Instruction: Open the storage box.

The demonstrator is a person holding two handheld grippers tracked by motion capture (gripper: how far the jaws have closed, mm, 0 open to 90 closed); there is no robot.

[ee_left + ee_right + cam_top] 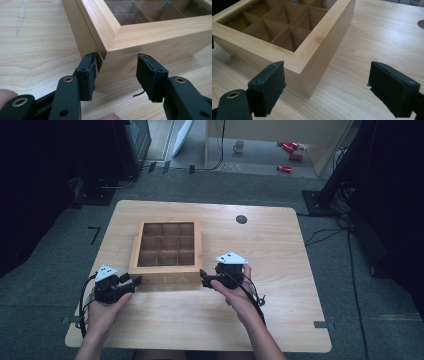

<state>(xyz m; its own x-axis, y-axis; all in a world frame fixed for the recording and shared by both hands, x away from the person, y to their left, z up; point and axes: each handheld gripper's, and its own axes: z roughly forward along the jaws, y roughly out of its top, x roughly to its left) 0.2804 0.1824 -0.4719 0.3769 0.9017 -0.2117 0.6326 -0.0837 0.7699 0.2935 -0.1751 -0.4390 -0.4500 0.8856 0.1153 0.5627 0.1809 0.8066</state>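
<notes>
Tongs at the near corners of the wooden box

Left tongs (116, 75) are clamped on the near-left corner of the box (166, 279), bracing it; right tongs (337, 91) stand open about its near-right corner. Box sits mid-desk (280, 245), lid closed.

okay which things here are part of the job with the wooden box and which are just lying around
In the job:
wooden box with a glass lid and nine compartments
left tongs, closed on the box's near left corner
right tongs, open at its near right corner

Lying about:
black disc on the table
mug and red cans on the floor
</notes>
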